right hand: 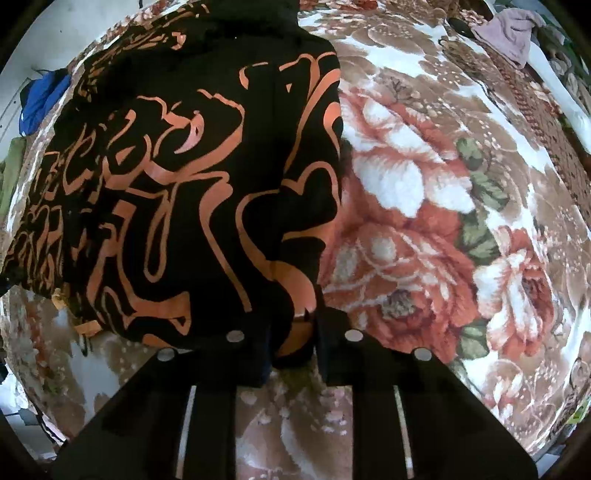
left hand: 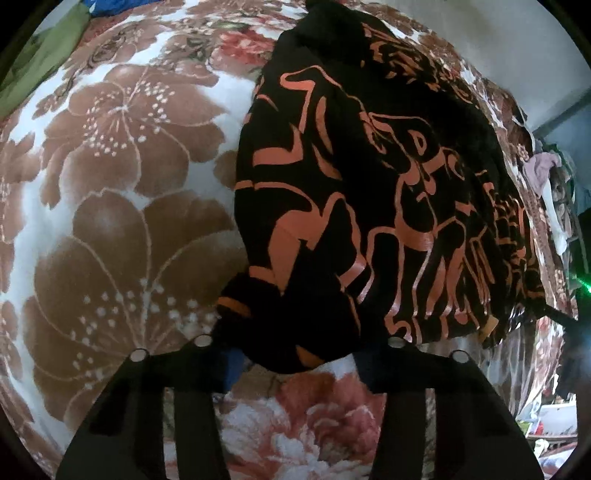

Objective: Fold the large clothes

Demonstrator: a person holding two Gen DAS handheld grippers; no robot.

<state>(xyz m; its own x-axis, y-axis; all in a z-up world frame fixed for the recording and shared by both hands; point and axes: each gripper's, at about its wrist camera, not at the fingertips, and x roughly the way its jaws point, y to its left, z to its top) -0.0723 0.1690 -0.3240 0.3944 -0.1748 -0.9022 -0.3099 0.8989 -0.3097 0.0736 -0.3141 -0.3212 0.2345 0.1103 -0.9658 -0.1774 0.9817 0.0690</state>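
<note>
A large black garment with orange line print [left hand: 369, 192] lies spread on a floral blanket [left hand: 122, 206]. In the left wrist view its near left corner bunches between my left gripper's [left hand: 295, 358] fingers, which stand wide apart around the cloth. In the right wrist view the same garment [right hand: 192, 192] fills the left half, and my right gripper [right hand: 293, 347] has its fingers close together on the garment's near right corner, pinching the black and orange edge.
The floral blanket [right hand: 424, 221] covers the bed on all sides. A blue cloth [right hand: 40, 99] and a green cloth [left hand: 40, 59] lie at the far left. A pile of pale clothes [right hand: 513, 29] sits at the far right edge.
</note>
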